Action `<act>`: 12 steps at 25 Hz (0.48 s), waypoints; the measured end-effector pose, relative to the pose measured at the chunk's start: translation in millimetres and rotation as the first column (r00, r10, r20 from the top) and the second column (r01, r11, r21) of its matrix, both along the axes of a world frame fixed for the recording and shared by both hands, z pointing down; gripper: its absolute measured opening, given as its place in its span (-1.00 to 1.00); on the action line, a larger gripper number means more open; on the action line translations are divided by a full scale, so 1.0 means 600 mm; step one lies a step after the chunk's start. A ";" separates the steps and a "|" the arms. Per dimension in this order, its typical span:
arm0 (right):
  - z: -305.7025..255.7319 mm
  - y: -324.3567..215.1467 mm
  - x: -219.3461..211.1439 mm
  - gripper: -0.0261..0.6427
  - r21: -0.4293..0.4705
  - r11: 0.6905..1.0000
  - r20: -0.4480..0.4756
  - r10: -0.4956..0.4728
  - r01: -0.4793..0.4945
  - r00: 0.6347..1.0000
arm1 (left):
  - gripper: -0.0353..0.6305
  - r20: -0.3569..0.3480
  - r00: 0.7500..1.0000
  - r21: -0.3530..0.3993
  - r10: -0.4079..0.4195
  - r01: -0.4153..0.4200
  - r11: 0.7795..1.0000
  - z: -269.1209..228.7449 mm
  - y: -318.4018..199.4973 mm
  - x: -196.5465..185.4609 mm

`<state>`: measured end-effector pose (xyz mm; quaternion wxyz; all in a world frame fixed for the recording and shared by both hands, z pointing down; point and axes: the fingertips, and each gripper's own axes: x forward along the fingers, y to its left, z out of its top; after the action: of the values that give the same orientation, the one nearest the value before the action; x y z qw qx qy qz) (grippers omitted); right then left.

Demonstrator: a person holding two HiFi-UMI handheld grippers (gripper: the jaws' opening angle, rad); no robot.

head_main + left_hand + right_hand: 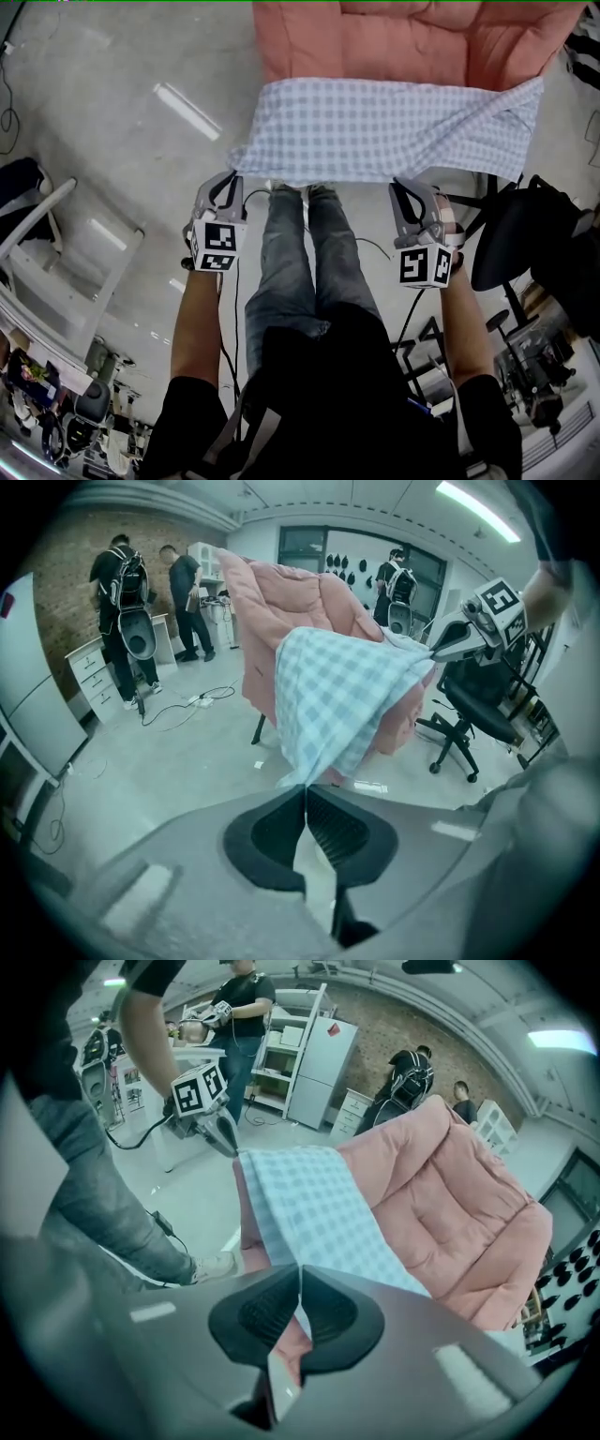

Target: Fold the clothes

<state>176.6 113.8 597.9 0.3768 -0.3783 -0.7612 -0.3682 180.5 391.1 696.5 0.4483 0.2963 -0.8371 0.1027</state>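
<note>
The left gripper [234, 176] and right gripper [405, 187] each have their jaws clamped on a near corner of the checked cloth [384, 127], spread across the pink armchair [403, 37], so the folding seems barely begun.

Pink armchair [412, 37] straight ahead of both jaws. Black office chair [478, 719] right of left jaws. White drawer unit [94, 665] and floor cable [183, 708] far left of them. White fridge [323, 1072] well beyond right jaws, upper left.

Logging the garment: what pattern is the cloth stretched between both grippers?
The cloth is a small blue-and-white check, clearest in the head view.
</note>
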 end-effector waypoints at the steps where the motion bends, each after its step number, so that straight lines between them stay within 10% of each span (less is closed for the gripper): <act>1: -0.005 -0.001 -0.001 -0.89 0.000 1.000 0.006 -0.005 0.005 1.000 | -0.85 0.005 1.000 0.002 0.003 -0.003 1.000 -0.005 0.004 0.000; 12: -0.023 0.006 0.002 -0.89 0.006 1.000 0.015 -0.003 0.003 1.000 | -0.84 -0.004 0.998 -0.018 0.063 -0.063 0.998 -0.038 0.017 0.011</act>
<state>177.9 117.6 584.1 0.3716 -0.3756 -0.7622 -0.3740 187.3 401.5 673.9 0.4489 0.3188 -0.8255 0.1240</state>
